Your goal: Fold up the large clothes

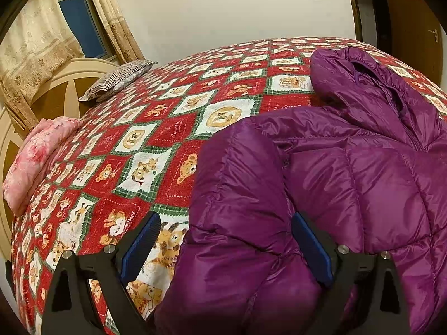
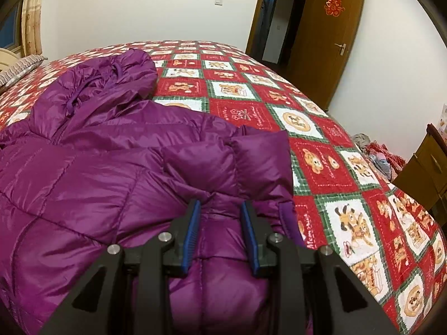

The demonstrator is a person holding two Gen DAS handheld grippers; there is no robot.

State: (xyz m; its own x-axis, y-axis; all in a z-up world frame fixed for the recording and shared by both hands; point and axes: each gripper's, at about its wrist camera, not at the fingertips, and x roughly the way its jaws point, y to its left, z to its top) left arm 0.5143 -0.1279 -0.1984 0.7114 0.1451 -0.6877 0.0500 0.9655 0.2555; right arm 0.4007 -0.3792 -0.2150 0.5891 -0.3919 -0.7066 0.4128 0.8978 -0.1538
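The bedspread (image 1: 156, 150) takes up basically the whole room view, a fuzzy red, green and white patchwork of diamonds with cartoon bears and dogs printed in the squares. Under it the bed itself is hidden except for a cream curved headboard (image 1: 81, 68) at about 10 o'clock in the left wrist view.

On top, spread across the middle of the bed, is the purple puffer jacket (image 2: 92, 167). It's shiny, slippery-looking nylon, quilted into fat puffy panels, with the hood (image 2: 123, 69) flopped up at 12 o'clock and the zipper running down the front. One sleeve (image 1: 240, 195) bulges down toward the left gripper, and the other sleeve (image 2: 251, 159) is bent over on the right side, its cuff end squared off. The jacket's lower hem is cut off by the frame edges in both views.

A brown wooden door (image 2: 327, 42) stands open at 1 o'clock with a red paper cutout on it. A pink floral quilt (image 1: 36, 159) is bunched at 9 o'clock, a grey striped pillow (image 1: 117, 79) sits near the headboard, and there are beige curtains (image 1: 36, 44) by the window.

The left gripper (image 1: 226, 229) has its blue ribbed pads spread wide, straddling the sleeve without pinching it. The right gripper (image 2: 220, 217) is narrower, with a fold of jacket bunched between the pads; I can't tell if it's actually clamped.
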